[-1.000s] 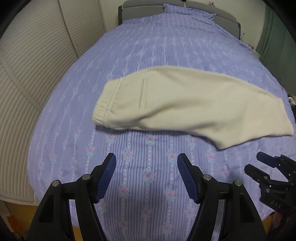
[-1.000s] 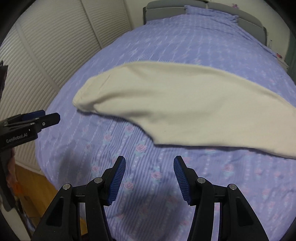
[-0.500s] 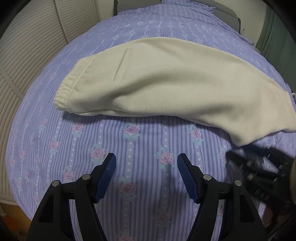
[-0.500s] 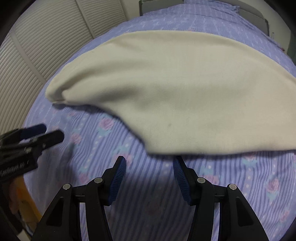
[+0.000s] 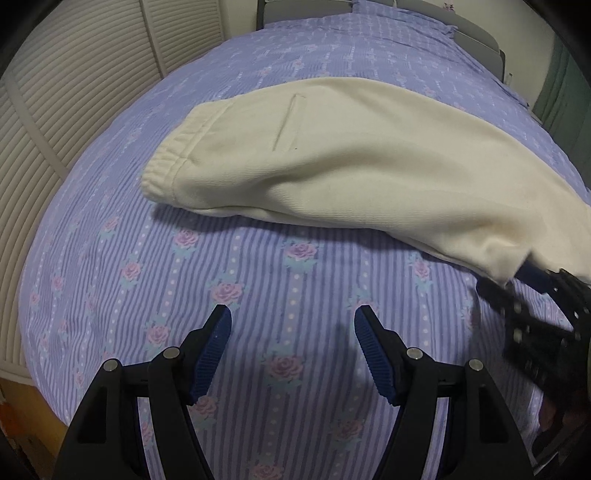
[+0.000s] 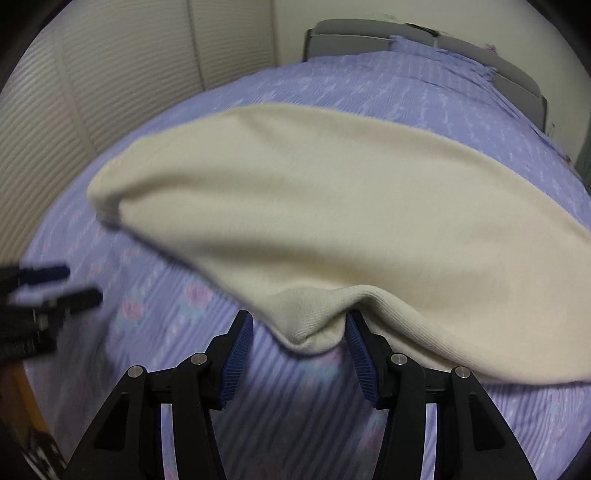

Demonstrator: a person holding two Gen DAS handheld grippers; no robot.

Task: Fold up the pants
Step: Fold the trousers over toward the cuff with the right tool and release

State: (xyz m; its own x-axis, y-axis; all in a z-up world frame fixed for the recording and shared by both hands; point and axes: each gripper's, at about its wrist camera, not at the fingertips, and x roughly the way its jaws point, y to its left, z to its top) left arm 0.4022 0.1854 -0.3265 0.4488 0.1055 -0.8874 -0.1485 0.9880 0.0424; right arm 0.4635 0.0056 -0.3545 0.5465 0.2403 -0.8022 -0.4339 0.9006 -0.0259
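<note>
The right gripper (image 6: 299, 332) is spread wide, with the cuff of the cream pants (image 6: 332, 221) bunched between its fingers. The left gripper (image 5: 291, 332) is released and empty over the bedsheet (image 5: 258, 277); the pants' waistband lies ahead of it.

Lilac rose-print bed (image 5: 280, 295), grey headboard (image 6: 369, 33), louvred doors (image 5: 74, 92)

My left gripper (image 5: 292, 354) had black angular arms, two silver screws on each side, and ribbed blue pads (image 5: 212, 354) lining the fingers. My right gripper (image 6: 300, 360) matched it: black frame, silver screws, blue ridged pads (image 6: 360, 363). No markings were legible on either.
</note>
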